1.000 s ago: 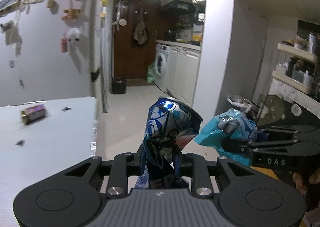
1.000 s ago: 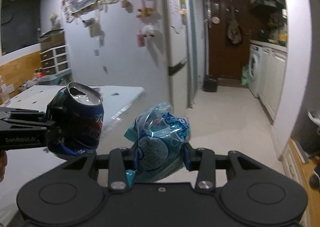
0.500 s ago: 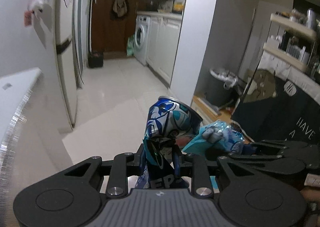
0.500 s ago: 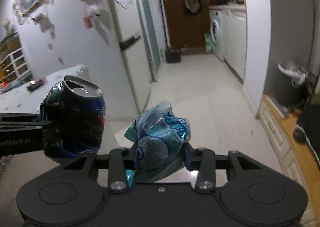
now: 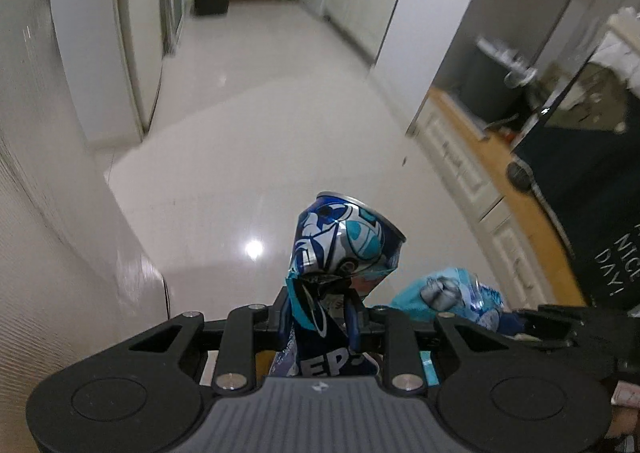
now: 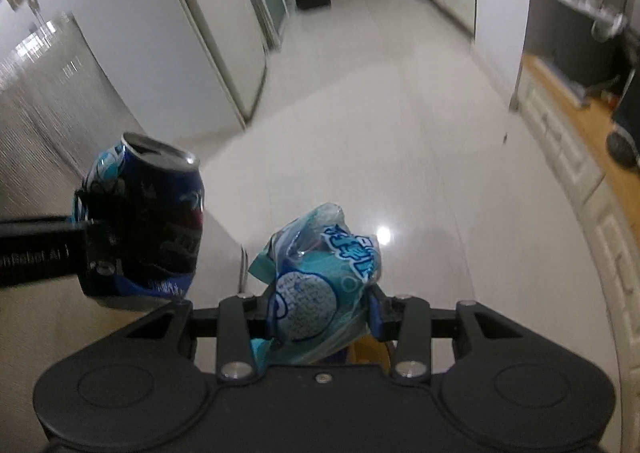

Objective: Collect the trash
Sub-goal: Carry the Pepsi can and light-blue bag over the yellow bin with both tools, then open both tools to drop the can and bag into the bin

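Note:
My left gripper [image 5: 320, 317] is shut on a crushed blue Pepsi can [image 5: 340, 249] and holds it upright over the white floor. The can also shows at the left of the right wrist view [image 6: 148, 225], with the left gripper's fingers [image 6: 96, 241] clamped on it. My right gripper [image 6: 320, 317] is shut on a crumpled light-blue snack wrapper [image 6: 320, 277]. The wrapper shows at the lower right of the left wrist view [image 5: 452, 297], just right of the can. Both are carried side by side in the air.
A dark trash bin [image 5: 492, 81] with a white liner stands in the alcove at the right, also in the right wrist view [image 6: 588, 41]. A wooden ledge [image 5: 492, 165] runs along the right. The fridge [image 6: 200, 53] and white table edge [image 5: 48, 253] are at the left.
Both grippers have tilted downward and turned right with their loads. The table and wall have slid out to the left; the floor and the bin alcove now fill the views.

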A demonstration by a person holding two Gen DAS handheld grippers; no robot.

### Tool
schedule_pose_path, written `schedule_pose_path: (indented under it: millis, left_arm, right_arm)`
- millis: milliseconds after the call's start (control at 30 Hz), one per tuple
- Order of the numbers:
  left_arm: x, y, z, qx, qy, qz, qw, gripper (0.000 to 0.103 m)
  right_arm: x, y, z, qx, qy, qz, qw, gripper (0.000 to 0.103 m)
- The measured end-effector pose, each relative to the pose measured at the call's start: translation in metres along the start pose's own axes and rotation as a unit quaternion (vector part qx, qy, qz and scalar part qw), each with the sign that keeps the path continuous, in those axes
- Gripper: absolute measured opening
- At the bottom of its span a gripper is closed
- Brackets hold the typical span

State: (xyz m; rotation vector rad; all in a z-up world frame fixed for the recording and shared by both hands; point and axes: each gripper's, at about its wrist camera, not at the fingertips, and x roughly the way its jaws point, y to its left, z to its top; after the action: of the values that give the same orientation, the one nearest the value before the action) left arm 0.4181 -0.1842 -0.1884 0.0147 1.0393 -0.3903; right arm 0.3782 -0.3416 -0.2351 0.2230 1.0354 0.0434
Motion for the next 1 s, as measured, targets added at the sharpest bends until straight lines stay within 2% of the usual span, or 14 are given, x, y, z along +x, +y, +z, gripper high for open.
schedule_pose_path:
  millis: [167, 267, 400, 667, 933, 967, 1000]
  left_arm:
    - [0.049, 0.015, -0.015, -0.017, 0.054, 0.002, 0.9984, 0.028]
    - [0.079, 0.017, -0.033, -0.009, 0.101, 0.001, 0.9949, 0.028]
    - [0.112, 0.02, -0.054, 0.013, 0.155, 0.006, 0.9877, 0.028]
    - [0.148, 0.024, -0.06, 0.009, 0.197, -0.007, 0.9803, 0.028]
    - [0.178, 0.019, -0.064, 0.024, 0.208, 0.007, 0.9778, 0.03]
    - [0.18, 0.02, -0.065, 0.026, 0.21, 0.01, 0.9774, 0.03]
    - [0.182, 0.021, -0.067, 0.028, 0.214, 0.012, 0.9765, 0.039]
  right_arm:
    - [0.043, -0.007, -0.011, -0.013, 0.06, -0.012, 0.998, 0.042]
    - [0.062, -0.015, -0.018, 0.009, 0.092, -0.006, 0.996, 0.042]
    - [0.082, -0.016, -0.029, -0.003, 0.129, -0.013, 0.992, 0.043]
    - [0.109, -0.017, -0.04, -0.009, 0.168, -0.011, 0.986, 0.044]
    - [0.12, -0.026, -0.039, -0.008, 0.18, -0.01, 0.984, 0.044]
    - [0.121, -0.027, -0.039, -0.007, 0.18, -0.01, 0.984, 0.044]
    - [0.122, -0.028, -0.039, -0.003, 0.179, -0.009, 0.984, 0.044]
